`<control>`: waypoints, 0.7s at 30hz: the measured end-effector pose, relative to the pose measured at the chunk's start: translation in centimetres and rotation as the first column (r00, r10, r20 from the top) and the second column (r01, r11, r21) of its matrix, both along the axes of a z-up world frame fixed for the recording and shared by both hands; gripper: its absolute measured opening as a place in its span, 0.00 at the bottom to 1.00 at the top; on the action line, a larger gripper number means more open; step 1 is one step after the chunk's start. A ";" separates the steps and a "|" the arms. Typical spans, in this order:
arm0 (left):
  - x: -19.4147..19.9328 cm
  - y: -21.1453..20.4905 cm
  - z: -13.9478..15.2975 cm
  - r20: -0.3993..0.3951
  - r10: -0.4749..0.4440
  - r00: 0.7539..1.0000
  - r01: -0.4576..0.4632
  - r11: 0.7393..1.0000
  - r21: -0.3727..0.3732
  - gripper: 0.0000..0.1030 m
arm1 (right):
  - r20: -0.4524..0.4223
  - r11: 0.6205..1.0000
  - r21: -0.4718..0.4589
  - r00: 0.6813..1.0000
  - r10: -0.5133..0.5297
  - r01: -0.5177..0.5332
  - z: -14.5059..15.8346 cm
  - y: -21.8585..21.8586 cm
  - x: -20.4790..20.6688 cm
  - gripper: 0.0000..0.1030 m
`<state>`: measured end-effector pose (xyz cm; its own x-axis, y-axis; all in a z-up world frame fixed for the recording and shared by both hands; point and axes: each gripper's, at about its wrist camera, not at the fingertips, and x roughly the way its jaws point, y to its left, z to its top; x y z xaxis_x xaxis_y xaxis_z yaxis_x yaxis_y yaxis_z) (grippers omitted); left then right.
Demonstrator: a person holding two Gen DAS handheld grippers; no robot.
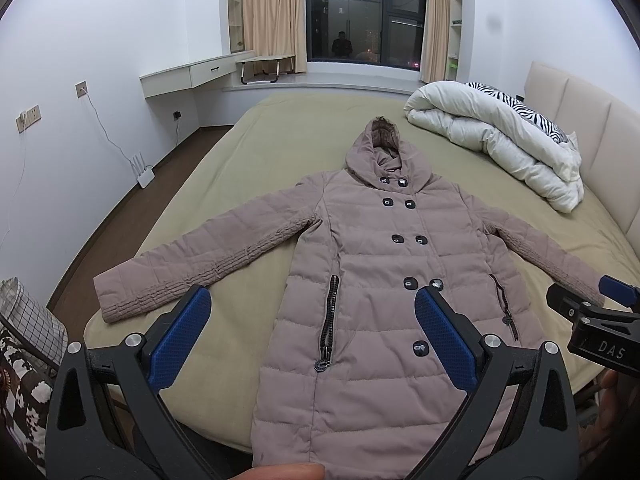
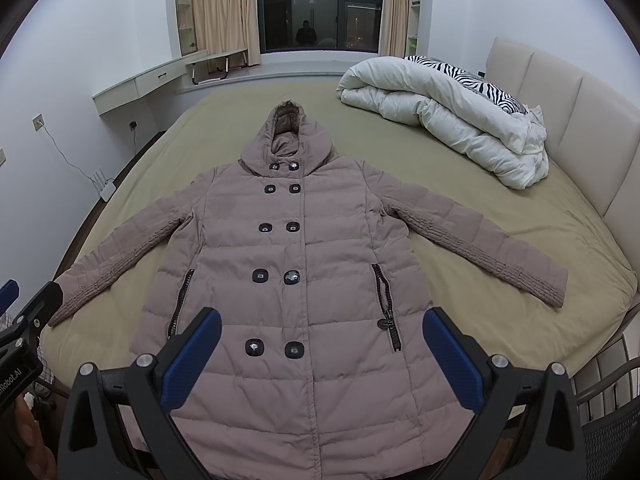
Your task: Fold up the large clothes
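Observation:
A long mauve hooded down coat (image 1: 372, 264) (image 2: 304, 256) lies face up on the bed, buttoned, with both sleeves spread out and the hood pointing toward the window. My left gripper (image 1: 314, 304) hovers open above the coat's lower left part, its blue pads wide apart and holding nothing. My right gripper (image 2: 322, 328) hovers open above the lower front of the coat, also holding nothing. The right gripper's tip (image 1: 592, 312) shows at the right edge of the left wrist view, over the end of the coat's right sleeve.
An olive sheet covers the bed (image 1: 248, 152) (image 2: 460, 184). A rolled white duvet (image 1: 500, 136) (image 2: 452, 108) with a zebra-print pillow lies near the padded headboard (image 2: 560, 92). A checked basket (image 1: 28, 320) stands left of the bed. A router (image 1: 144, 176) sits on the floor by the wall.

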<state>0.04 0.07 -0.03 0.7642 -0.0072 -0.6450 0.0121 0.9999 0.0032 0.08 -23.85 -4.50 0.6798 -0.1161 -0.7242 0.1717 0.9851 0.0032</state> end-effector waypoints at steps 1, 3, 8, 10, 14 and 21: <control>0.0 0.0 0.0 -0.001 0.000 1.000 0.000 1.000 0.001 1.00 | 0.000 1.000 0.000 1.000 0.000 0.000 0.0 0.0 0.0 1.00; -0.1 0.1 -0.1 0.000 -0.001 1.000 0.001 1.000 0.000 1.00 | 0.000 1.000 0.000 1.000 0.000 0.000 -0.1 0.0 0.0 1.00; -0.1 0.1 -0.2 -0.001 0.000 1.000 0.000 1.000 0.000 1.00 | -0.001 1.000 0.001 1.000 0.001 -0.001 -0.2 0.0 0.0 1.00; -0.1 0.1 -0.2 -0.002 0.000 1.000 0.000 1.000 0.000 1.00 | -0.002 1.000 0.001 1.000 0.001 -0.001 -0.2 0.0 0.0 1.00; -0.1 0.1 -0.2 -0.002 0.000 1.000 0.000 1.000 -0.001 1.00 | -0.002 1.000 0.001 1.000 0.001 -0.001 -0.3 0.0 0.0 1.00; -0.1 0.0 -0.4 -0.002 0.001 1.000 -0.001 1.000 0.000 1.00 | -0.006 1.000 0.002 1.000 0.000 0.000 -0.5 0.0 0.1 1.00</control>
